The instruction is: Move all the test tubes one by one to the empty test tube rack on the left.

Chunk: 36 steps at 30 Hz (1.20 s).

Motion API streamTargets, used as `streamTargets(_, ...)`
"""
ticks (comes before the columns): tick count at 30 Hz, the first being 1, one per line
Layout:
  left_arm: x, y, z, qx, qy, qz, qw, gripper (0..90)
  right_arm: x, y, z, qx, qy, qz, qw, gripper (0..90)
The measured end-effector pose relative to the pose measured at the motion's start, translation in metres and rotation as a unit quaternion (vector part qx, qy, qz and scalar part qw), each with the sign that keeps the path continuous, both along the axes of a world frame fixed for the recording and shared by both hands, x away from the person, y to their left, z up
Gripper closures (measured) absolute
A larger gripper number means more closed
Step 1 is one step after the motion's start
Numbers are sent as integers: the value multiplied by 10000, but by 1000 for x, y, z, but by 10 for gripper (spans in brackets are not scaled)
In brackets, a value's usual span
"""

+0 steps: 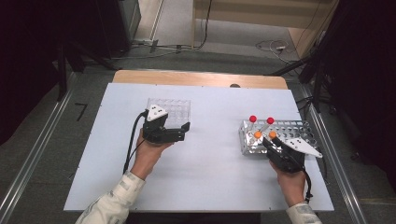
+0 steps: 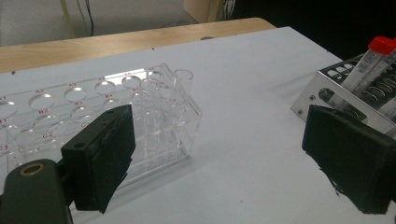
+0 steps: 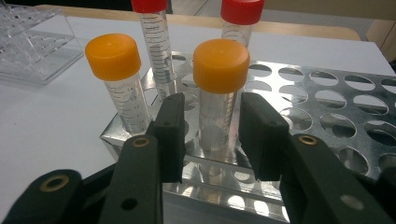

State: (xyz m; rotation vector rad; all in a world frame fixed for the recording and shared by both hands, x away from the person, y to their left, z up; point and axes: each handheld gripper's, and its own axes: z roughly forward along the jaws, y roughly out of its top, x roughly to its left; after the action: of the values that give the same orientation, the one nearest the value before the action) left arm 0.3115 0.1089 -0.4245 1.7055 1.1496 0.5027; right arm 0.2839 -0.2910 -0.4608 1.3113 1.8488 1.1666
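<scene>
1. At the lower right of the high view, the right gripper (image 1: 275, 141) is seen at the near left corner of a metal rack (image 1: 299, 128); four capped tubes are counted in that rack, two orange and two red.
2. Centre frame in the right gripper view, the nearer orange-capped tube (image 3: 218, 88) stands upright between the two black jaws. The jaws are partly drawn in around it, with a narrow gap visible on each side; contact of the pads cannot be confirmed.
3. Left of centre in the high view, the left gripper (image 1: 184, 130) is held with jaws spread wide and nothing between them, just beside one clear plastic rack (image 1: 175, 109).
4. One clear uncapped tube (image 2: 183, 91) is noted in that rack.
5. Both red caps are cut off at the top edge of the right gripper view; the clear rack's far wells are hard to make out.
</scene>
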Motion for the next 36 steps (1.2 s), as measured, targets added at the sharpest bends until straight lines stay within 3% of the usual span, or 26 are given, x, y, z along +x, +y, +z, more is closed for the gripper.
streamTargets(6, 0, 0, 0, -3, 9, 11, 10000, 101, 3, 2, -1, -37, -26, 7, 10000, 705)
streamTargets(11, 0, 1, 0, -3, 13, 19, 10000, 101, 2, 1, 1, -38, -63, -4, 10000, 711)
streamTargets(17, -1, 1, 0, -11, 8, 23, 10000, 102, -6, 1, 21, -43, -364, 21, 9993, 710)
streamTargets(22, -1, 2, 1, -11, 10, 18, 10000, 102, -13, -3, 35, 2, -490, 47, 9988, 710)
streamTargets(36, -3, 2, 3, -49, -7, 7, 10000, 102, -43, 3, 54, 163, -595, 489, 9969, 715)
